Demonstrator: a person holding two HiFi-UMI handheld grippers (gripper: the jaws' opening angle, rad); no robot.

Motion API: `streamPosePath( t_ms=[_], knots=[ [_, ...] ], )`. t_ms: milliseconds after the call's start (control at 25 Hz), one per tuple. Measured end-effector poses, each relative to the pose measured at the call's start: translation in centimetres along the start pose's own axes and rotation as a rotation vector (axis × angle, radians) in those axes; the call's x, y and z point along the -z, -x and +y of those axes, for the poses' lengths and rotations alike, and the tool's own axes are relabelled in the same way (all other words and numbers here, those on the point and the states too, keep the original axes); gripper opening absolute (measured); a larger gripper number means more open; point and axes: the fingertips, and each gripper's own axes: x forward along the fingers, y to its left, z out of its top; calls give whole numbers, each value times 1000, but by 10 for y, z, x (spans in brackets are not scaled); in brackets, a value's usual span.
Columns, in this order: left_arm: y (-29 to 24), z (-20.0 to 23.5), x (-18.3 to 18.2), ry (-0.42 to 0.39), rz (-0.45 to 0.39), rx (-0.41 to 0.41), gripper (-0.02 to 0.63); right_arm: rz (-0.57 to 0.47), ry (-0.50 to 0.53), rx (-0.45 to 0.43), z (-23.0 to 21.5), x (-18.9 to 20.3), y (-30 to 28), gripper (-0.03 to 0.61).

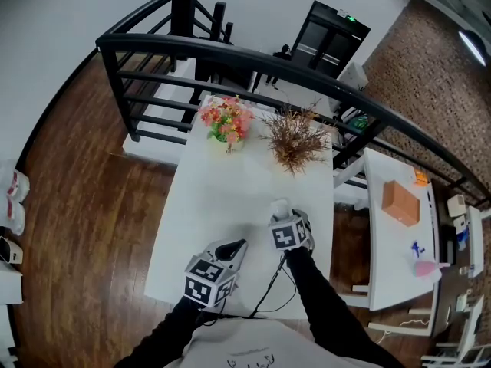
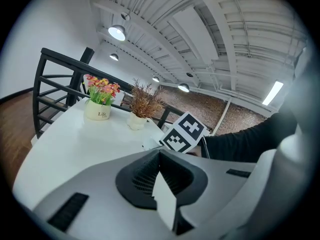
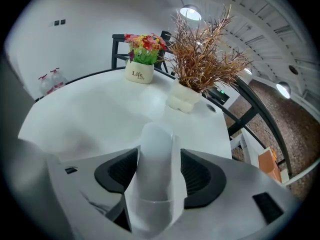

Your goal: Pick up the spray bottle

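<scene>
The spray bottle (image 3: 156,144), seemingly unsqueezed inside the widely spread right gripper (image 3: 156,170), could be tipped over on the table (image 3: 90,114) if nudged.

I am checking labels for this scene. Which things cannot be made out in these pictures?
The spray bottle: blurred in the right gripper view, nozzle unseen; in the head view the right gripper covers most of it.
A pink thing on the side table, head view: too small to name.
</scene>
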Motion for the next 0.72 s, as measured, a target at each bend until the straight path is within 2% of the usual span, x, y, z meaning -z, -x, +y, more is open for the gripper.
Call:
streamPosePath(
  t_ms=[200,480,560,640,720],
  knots=[
    [-2,-2,0,-4,-1,2,-6,31,5,-84,14,9,-9,254],
    [-2,0,3,10,6,-3,-8,38,65,-73,14,7,-12,250],
    [-2,-2,5,12,7,-3,-8,33,87,-80,16,7,-12,227],
    [-1,-4,5,10,5,-3,-6,11,88,-99,18,5,-10,221],
    [2,-4,6,8,4,-9,-6,-72,42,-143,21,-4,-1,218]
  ],
)
